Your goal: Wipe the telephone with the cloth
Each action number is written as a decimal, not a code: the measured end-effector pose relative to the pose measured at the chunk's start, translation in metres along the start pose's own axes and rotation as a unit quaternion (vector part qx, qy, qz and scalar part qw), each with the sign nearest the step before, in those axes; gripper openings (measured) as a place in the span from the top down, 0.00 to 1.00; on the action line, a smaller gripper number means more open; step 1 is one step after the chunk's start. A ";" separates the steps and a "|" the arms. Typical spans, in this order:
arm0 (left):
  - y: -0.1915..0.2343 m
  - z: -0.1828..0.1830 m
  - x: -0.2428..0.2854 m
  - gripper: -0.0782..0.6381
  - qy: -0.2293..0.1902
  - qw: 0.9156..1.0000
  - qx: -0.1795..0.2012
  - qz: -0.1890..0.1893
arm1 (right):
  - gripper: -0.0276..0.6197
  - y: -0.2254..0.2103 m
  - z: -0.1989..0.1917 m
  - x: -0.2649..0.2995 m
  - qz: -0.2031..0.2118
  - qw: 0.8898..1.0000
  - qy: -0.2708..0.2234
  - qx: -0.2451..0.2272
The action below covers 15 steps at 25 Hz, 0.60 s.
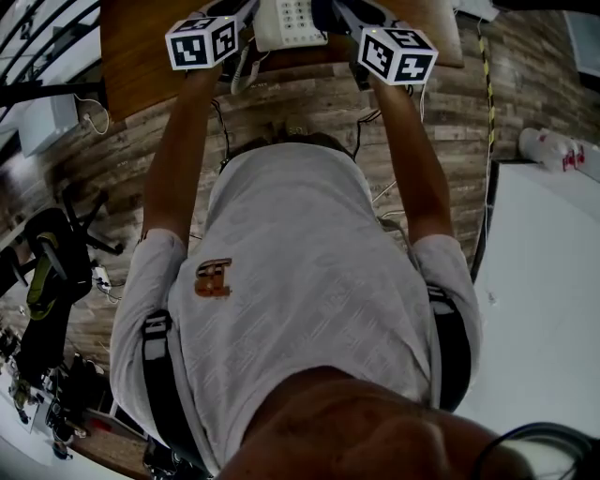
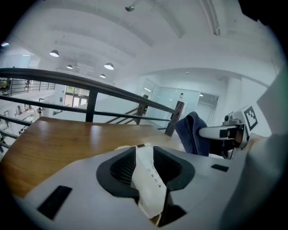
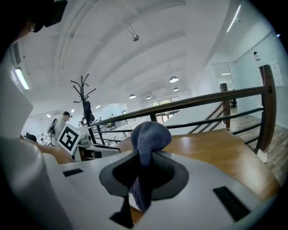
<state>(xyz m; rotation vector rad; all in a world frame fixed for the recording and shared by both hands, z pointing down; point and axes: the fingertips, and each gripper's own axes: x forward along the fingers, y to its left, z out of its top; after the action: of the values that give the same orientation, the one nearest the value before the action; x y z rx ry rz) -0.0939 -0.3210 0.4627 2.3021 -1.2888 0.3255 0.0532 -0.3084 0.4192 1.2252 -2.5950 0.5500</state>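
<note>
In the head view a white telephone [image 1: 291,23] sits on the wooden table [image 1: 141,47] between my two marker cubes, the left one [image 1: 202,42] and the right one [image 1: 397,53]; the jaws themselves are cut off at the top edge. In the left gripper view my left gripper [image 2: 145,155] is shut on a white handset [image 2: 149,179] that runs back between the jaws. My right gripper [image 3: 144,161] is shut on a dark blue cloth [image 3: 149,139], which bulges above the jaws. The same cloth [image 2: 191,134] shows to the right of the left gripper.
A dark metal railing [image 2: 90,101] runs behind the table's far edge. A white table [image 1: 544,281] stands at my right, an office chair [image 1: 56,253] at my left, and cables lie on the wood floor. A coat rack [image 3: 84,101] and people stand far off.
</note>
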 end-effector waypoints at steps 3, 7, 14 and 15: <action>-0.016 0.027 -0.014 0.72 -0.046 0.999 0.011 -0.015 | 0.85 0.019 0.023 -0.005 0.026 0.999 -0.040 -0.005; -0.041 0.063 -0.037 0.76 -0.116 0.991 0.044 -0.043 | 0.85 0.040 0.051 -0.010 0.056 0.994 -0.090 -0.021; -0.071 0.103 -0.070 0.83 -0.190 0.975 0.102 -0.059 | 0.85 0.070 0.090 -0.027 0.092 0.981 -0.162 -0.055; -0.074 0.107 -0.075 0.84 -0.199 0.972 0.109 -0.059 | 0.85 0.076 0.094 -0.030 0.096 0.979 -0.171 -0.060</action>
<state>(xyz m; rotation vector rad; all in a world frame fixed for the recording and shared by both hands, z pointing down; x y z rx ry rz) -0.0739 -0.2884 0.3174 2.7177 -1.3438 -0.0448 0.0099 -0.2832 0.3053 1.1200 -3.0055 0.2227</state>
